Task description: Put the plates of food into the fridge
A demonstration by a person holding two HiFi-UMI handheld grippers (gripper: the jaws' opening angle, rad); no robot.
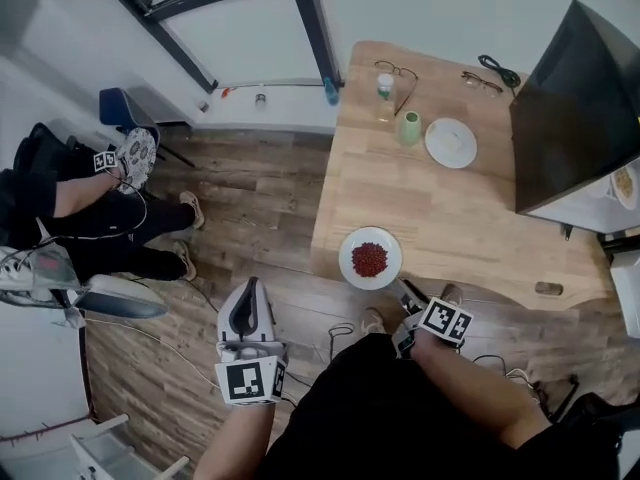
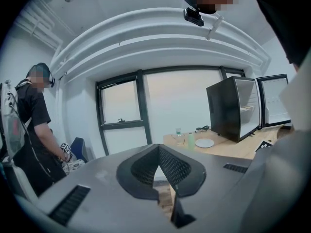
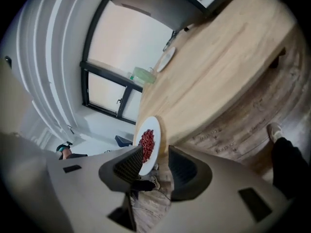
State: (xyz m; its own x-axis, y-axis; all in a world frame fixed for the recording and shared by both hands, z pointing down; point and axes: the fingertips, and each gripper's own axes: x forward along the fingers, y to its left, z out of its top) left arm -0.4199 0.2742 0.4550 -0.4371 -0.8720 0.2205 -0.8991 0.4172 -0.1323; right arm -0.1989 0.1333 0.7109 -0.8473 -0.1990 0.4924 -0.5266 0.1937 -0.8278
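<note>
Lying unlifted, the round white plate of red food (image 1: pixel 370 258) is straddled by the wide-apart right gripper (image 3: pixel 156 166); the left gripper (image 2: pixel 158 169) is closed, empty.

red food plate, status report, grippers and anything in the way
Left gripper shut, empty, off the wooden table. Right gripper open, jaws around the near rim of the round white plate of red food, not clamped. Nothing seen blocking the grip.

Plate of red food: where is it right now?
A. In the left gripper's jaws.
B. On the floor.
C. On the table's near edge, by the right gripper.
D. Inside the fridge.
C: the head view shows the plate of red food on the wooden table at its near edge, just ahead of the right gripper.
</note>
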